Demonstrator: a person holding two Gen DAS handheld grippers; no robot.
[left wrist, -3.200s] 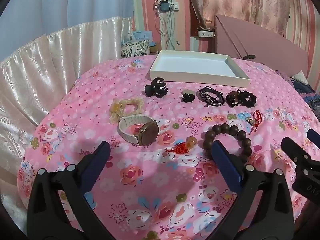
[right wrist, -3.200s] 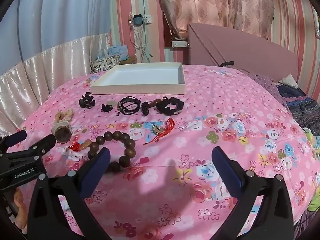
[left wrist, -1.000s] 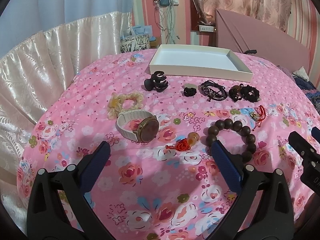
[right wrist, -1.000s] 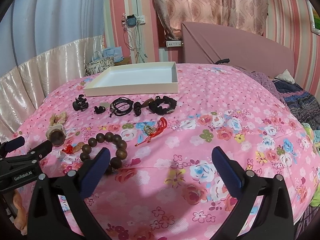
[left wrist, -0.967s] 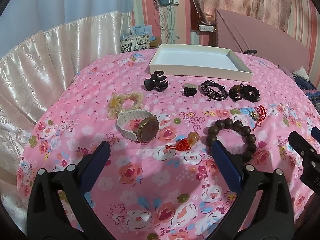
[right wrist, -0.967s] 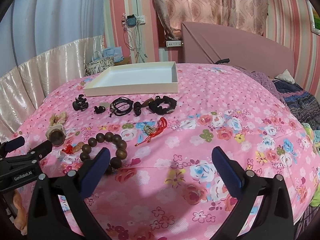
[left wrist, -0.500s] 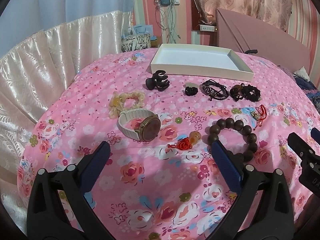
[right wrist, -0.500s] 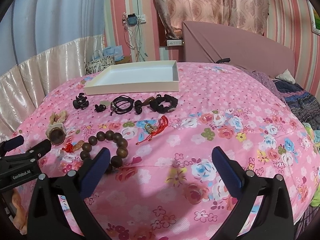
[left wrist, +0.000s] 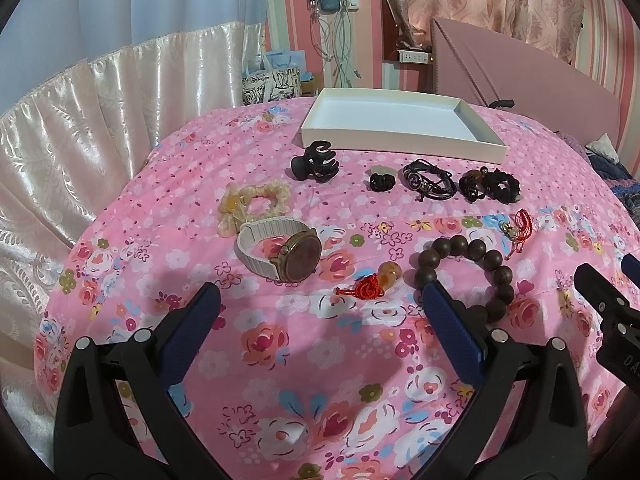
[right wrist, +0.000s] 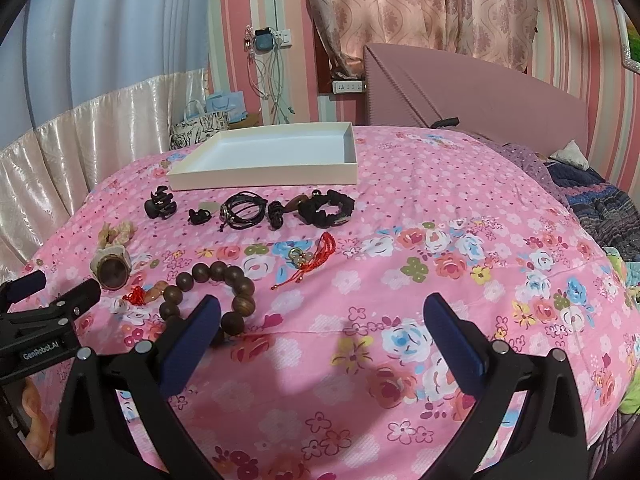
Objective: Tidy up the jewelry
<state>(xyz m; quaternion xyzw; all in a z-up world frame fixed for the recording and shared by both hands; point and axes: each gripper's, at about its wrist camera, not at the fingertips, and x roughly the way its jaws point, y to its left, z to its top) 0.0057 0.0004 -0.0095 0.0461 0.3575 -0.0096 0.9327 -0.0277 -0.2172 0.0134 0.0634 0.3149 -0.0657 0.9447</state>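
Jewelry lies spread on a pink floral bedspread in front of an empty white tray (left wrist: 400,144) (right wrist: 264,178). In the left wrist view I see a white-strapped watch (left wrist: 282,254), a cream scrunchie (left wrist: 252,204), a black hair claw (left wrist: 314,162), a dark wooden bead bracelet (left wrist: 466,276), a red knotted charm (left wrist: 370,286), black cord bracelets (left wrist: 428,180), a black scrunchie (left wrist: 502,186) and a red string charm (left wrist: 518,232). My left gripper (left wrist: 320,312) hovers open just short of the watch and charm. My right gripper (right wrist: 320,322) is open, its left pad beside the bead bracelet (right wrist: 216,292).
A satin curtain (left wrist: 80,120) hangs along the left side of the bed. A pink headboard (right wrist: 460,96) stands at the back right, with bedding (right wrist: 600,208) piled on the right. A patterned bag (left wrist: 272,84) sits behind the bed.
Both grippers have drifted slightly over the bed; the jewelry sits a little lower and nearer in view. Nothing was picked up and both stay open.
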